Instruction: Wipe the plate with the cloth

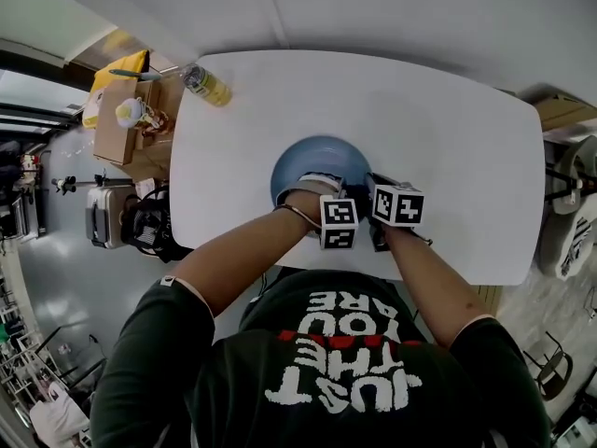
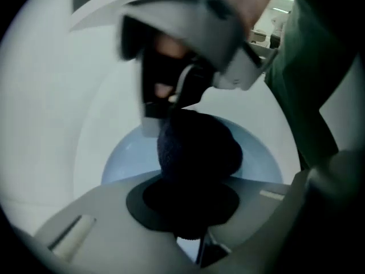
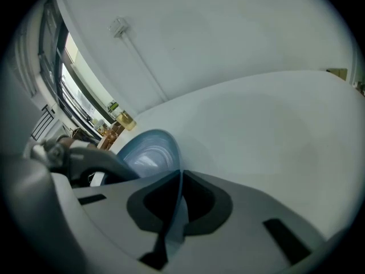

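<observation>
A blue plate (image 1: 312,160) lies on the white table (image 1: 457,147), just in front of the person. My left gripper (image 1: 320,186) points steeply down over the plate's near part. It is shut on a dark navy cloth (image 2: 197,147), which bulges out of the jaws onto the plate (image 2: 122,158). My right gripper (image 1: 370,190) sits just to the right, shut on the plate's rim. In the right gripper view the thin blue rim (image 3: 178,201) runs between the pads and the plate (image 3: 145,150) tilts up to the left. The right gripper (image 2: 171,104) also shows beyond the cloth.
A yellow bottle (image 1: 206,85) lies near the table's far left corner. Left of the table stand a cardboard box with small items (image 1: 126,115) and a dark bag (image 1: 146,224) on the floor. The table's near edge (image 1: 466,278) runs right beside both hands.
</observation>
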`<state>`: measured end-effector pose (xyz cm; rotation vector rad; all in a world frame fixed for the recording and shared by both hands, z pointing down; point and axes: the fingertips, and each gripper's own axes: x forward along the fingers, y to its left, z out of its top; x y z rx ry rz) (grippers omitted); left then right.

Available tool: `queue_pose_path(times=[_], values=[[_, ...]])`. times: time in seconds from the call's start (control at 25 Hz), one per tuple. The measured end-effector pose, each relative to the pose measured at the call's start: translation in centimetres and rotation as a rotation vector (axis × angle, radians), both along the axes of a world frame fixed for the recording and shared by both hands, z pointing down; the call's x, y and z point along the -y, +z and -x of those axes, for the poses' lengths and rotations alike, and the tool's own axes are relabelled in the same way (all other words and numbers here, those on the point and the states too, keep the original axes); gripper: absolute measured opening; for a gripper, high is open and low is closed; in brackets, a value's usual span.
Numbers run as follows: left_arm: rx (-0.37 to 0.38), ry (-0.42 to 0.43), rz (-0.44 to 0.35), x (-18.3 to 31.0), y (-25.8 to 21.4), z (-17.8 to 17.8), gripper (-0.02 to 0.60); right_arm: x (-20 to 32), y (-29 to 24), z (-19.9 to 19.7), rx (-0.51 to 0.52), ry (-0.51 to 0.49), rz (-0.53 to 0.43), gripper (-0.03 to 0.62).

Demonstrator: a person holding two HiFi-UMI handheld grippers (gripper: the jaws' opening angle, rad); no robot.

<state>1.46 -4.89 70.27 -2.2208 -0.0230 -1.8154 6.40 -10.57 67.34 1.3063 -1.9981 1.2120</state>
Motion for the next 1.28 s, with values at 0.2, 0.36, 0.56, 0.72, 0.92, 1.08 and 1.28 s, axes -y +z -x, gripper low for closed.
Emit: queue_pose_path(times=[0.2, 0.36, 0.56, 0.72, 0.92, 1.08, 1.28], values=[[-0.013, -0.072, -0.147, 6.5, -0.2, 0.0, 0.054, -0.3, 0.1, 0.2, 0.008, -0.002, 0.005, 0.012], [0.031, -0.168, -0.243, 10.7, 0.0, 1.9, 0.054, -0.3, 0.2, 0.3, 0.000, -0.039, -0.001, 0.012], [0.185, -0.166, -0.289, 11.8, 0.1, 7.2, 0.054, -0.3, 0.0, 0.1, 0.019, -0.027, -0.004, 0.012], [0.338, -0.071, -0.232, 8.8, 0.4, 12.4, 0.052, 0.0, 0.1, 0.1, 0.022, -0.013, -0.001, 0.012], [0.417, 0.145, -0.102, 2.1, 0.5, 15.0, 0.052, 0.4, 0.1, 0.0, 0.020, 0.009, 0.001, 0.012], [0.407, 0.249, 0.068, -3.3, 0.8, 14.2, 0.052, 1.0, 0.2, 0.3, 0.017, 0.024, -0.001, 0.014], [0.280, 0.250, 0.288, -8.9, 0.4, 10.1, 0.052, 1.6, 0.2, 0.4, 0.023, 0.047, 0.002, 0.014]])
